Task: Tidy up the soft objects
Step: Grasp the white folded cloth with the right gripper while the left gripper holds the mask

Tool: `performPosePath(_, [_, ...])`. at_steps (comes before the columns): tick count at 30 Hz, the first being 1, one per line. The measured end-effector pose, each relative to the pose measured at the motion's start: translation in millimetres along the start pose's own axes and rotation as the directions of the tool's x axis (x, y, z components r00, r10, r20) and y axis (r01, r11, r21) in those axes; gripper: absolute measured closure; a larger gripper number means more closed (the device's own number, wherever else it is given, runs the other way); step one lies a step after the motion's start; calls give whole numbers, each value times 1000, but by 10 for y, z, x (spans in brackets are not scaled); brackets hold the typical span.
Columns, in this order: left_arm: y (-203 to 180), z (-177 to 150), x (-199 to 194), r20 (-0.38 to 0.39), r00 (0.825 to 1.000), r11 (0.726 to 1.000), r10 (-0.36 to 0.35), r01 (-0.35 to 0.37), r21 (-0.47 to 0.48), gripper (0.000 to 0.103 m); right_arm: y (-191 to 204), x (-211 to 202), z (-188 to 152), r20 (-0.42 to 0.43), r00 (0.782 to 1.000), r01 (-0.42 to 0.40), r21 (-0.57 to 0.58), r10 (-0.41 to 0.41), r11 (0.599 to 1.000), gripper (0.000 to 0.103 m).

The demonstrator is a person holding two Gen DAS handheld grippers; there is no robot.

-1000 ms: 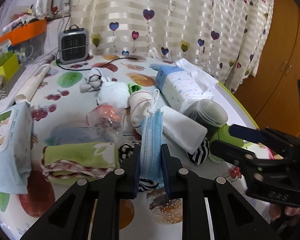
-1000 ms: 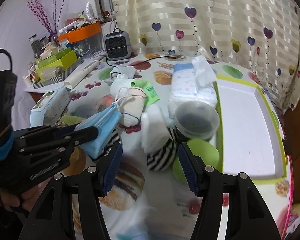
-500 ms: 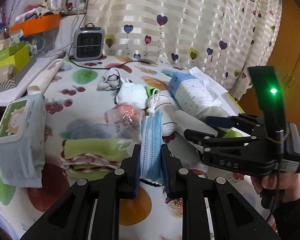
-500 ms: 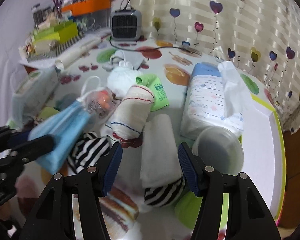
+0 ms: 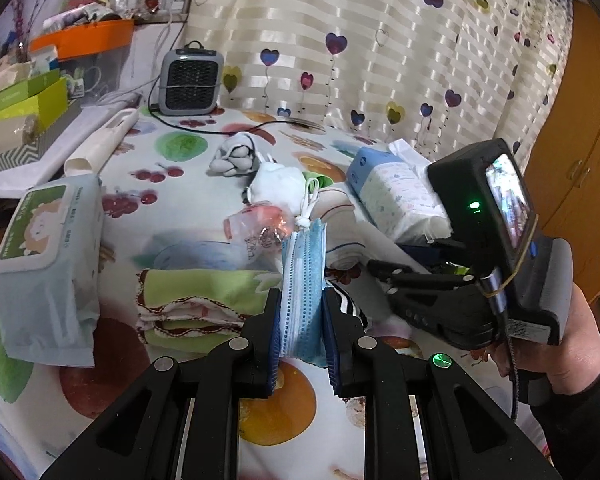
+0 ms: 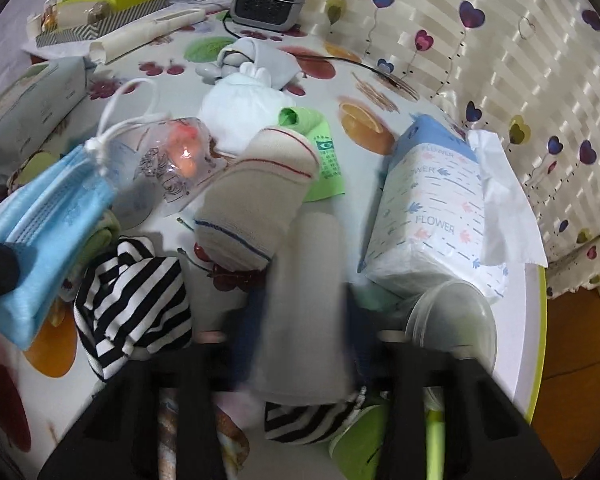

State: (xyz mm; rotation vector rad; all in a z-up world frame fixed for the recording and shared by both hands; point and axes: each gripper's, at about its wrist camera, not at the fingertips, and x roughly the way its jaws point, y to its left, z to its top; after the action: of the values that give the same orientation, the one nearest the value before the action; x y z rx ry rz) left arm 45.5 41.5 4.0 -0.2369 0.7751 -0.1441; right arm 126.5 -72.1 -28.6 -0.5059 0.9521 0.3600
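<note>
My left gripper (image 5: 302, 338) is shut on a folded blue face mask (image 5: 303, 280) and holds it upright above the table; the mask also shows in the right wrist view (image 6: 48, 220). My right gripper (image 6: 304, 344) is low over the table, its blurred jaws spread on either side of a rolled white towel (image 6: 304, 300). I cannot tell whether they touch it. A black-and-white striped cloth (image 6: 132, 300) lies left of the towel. A beige rolled cloth (image 6: 256, 196) lies beyond it. The right gripper's body (image 5: 472, 280) shows in the left wrist view.
A folded green towel (image 5: 204, 300), a wet-wipes pack (image 5: 48, 256), a tissue pack (image 6: 436, 216), a clear plastic bag (image 6: 172, 164), a white pouch (image 6: 244, 116), a clear round container (image 6: 456, 320), a green-rimmed white tray (image 6: 524, 332) and a small heater (image 5: 190, 82) crowd the fruit-print table.
My right gripper has dropped forward and down over the white rolled towel, which now fills the space between its jaws. The left gripper keeps holding the mask and has risen slightly.
</note>
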Motion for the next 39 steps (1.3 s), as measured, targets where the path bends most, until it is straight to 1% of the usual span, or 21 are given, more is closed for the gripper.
performPosePath(1, [2,3,-1,0,1000,1000,1,-1,-1,85,1,-18,-2,9,1000,3,3,-3,1000,77])
performPosePath(2, [4,4,0,0,1000,1000,1,-1,-2,85,-7,-41,-8,16,1000,5,6,-5,1000,83])
performPosePath(3, [0,4,1,0,1000,1000,1,-1,-2,85,-27,-66,-18,22,1000,1,14,-2,1000,84])
performPosePath(7, [-4,1,-3,-1,1000,1000,-6,6,1,85,-107,-172,-42,54,998,-27,50,24,998,86])
performPosePath(10, [-38,-3,-20,0,1000,1000,-9,9,7,85,-145,-303,-84,93,994,-68,72,61,995,86])
performPosePath(17, [-154,-13,-93,10,1000,1000,-8,8,19,85,-224,-648,-262,198,970,-172,143,142,975,86])
performPosePath(21, [-241,-34,-108,7,1000,999,-15,15,30,85,-295,-791,-444,247,949,-249,201,197,947,86])
performPosePath(23, [-292,-46,-106,2,1000,999,-20,20,35,85,-330,-853,-531,266,941,-270,222,208,937,86])
performPosePath(30, [-521,-49,-105,-7,999,996,-47,47,72,85,-543,-1043,-771,321,926,-294,290,197,911,86])
performPosePath(39, [-872,32,-36,-17,997,988,-72,74,136,85,-874,-1152,-1014,362,919,-294,367,155,883,86])
